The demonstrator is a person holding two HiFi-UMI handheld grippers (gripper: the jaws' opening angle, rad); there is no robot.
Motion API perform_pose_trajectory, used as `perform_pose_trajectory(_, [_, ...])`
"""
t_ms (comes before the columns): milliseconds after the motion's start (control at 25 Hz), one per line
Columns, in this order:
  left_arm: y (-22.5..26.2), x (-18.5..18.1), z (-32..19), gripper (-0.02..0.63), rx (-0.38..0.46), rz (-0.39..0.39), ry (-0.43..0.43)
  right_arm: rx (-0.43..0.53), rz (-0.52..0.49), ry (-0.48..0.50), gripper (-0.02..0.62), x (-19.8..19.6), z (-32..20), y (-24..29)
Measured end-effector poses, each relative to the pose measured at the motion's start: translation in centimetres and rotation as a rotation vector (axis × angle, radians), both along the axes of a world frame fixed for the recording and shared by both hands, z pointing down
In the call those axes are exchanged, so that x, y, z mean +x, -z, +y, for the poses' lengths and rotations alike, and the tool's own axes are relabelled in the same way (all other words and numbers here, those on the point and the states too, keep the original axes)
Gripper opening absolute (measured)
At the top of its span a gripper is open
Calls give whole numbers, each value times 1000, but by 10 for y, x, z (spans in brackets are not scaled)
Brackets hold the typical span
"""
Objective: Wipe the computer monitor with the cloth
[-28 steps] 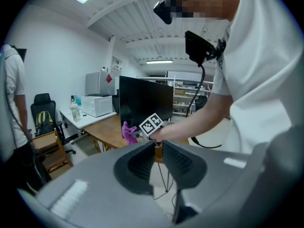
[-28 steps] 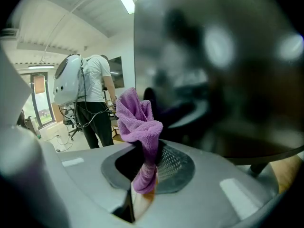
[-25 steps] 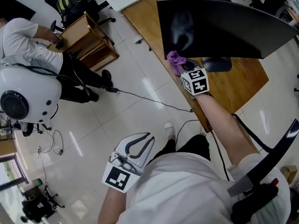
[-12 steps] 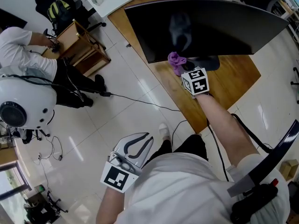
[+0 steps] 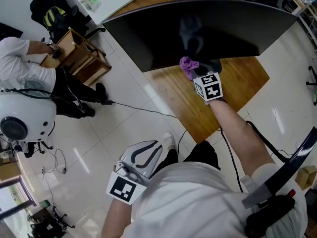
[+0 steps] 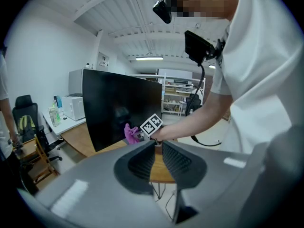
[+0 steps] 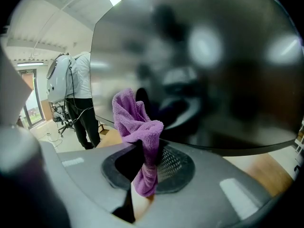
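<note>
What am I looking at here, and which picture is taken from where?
There is no robot arm: a person holds a two-jaw gripper in each hand. The head view comes from a camera on the person's head, looking down. The other two cameras ride on the grippers and look along their jaws. The right gripper is shut on a purple cloth, held at the lower part of the dark monitor, which stands on a wooden desk. The left gripper hangs by the person's side, its jaws together and empty.
</note>
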State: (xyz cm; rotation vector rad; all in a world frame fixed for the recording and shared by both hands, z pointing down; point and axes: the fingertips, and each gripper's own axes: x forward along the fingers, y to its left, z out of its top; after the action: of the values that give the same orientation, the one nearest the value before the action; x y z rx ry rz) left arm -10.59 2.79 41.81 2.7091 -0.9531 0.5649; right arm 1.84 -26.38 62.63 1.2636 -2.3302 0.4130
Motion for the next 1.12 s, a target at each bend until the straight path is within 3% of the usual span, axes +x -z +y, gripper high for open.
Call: perform_pose_trajectory(1120, [2, 135, -44, 71, -2, -2, -125, -6, 47, -122, 49, 186, -21, -8])
